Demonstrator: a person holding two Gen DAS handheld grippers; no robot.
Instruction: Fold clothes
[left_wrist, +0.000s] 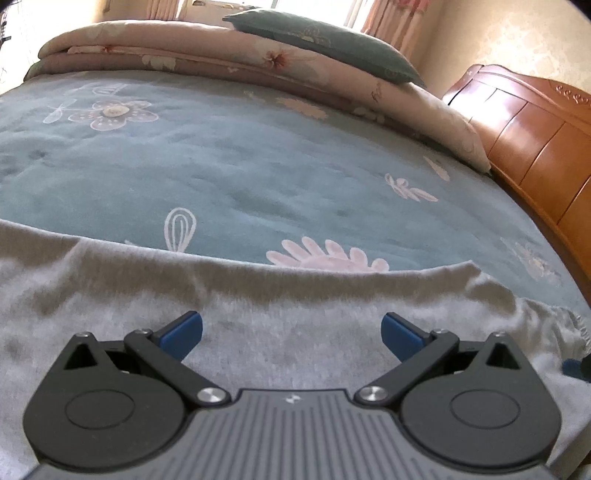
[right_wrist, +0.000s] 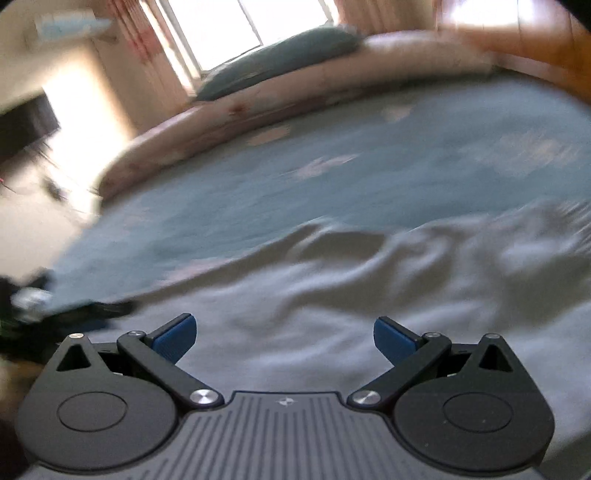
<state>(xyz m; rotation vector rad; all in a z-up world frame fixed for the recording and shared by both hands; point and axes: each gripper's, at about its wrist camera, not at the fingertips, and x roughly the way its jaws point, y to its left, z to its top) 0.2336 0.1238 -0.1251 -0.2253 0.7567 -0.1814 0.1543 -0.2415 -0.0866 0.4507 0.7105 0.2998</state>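
Note:
A grey garment (left_wrist: 280, 295) lies spread on the near part of a bed, its far edge running across the left wrist view. My left gripper (left_wrist: 291, 334) hovers just over it, open, blue pads wide apart with only cloth below. In the right wrist view the same grey garment (right_wrist: 369, 280) shows rumpled folds and is motion-blurred. My right gripper (right_wrist: 282, 338) is open above it, nothing between its fingers. A bit of the other gripper's blue pad (left_wrist: 574, 367) peeks in at the right edge of the left wrist view.
The bed carries a teal floral blanket (left_wrist: 229, 173). A folded pink quilt (left_wrist: 229, 62) and a teal pillow (left_wrist: 332, 40) lie at the far side. A wooden headboard (left_wrist: 535, 147) stands on the right. Dark objects (right_wrist: 26, 299) sit off the bed's left edge.

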